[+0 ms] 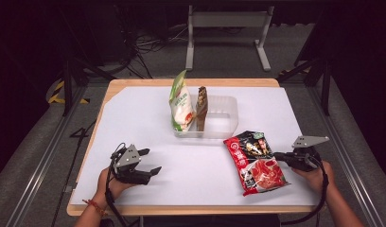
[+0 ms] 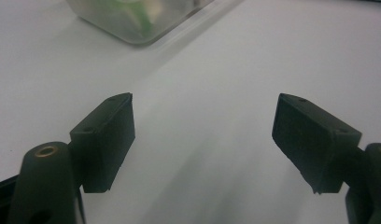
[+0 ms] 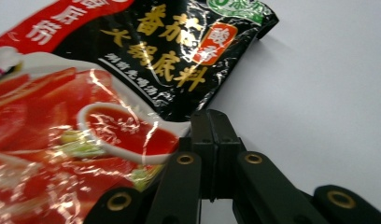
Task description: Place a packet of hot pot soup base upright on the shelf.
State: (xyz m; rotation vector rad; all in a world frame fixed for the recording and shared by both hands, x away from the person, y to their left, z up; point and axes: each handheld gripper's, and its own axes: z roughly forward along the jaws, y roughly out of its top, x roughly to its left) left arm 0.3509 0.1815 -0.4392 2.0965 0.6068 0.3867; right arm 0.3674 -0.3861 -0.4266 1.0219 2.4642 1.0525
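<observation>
Right gripper (image 3: 212, 140) touches one red packet (image 3: 86, 93); two stand in one tub (image 1: 224, 111).

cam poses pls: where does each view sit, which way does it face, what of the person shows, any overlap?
High view: above the person's side, facing forward and down on the table; forearms, left gripper, right gripper.
Left gripper view: on the left gripper, jaws apart, facing the clear bin.
Right gripper view: jaws together at the red-and-black pouch edge.
Shared: bin, pouch.

Lab, dark rig frames (image 1: 68, 80), floor cables (image 1: 144, 45)
</observation>
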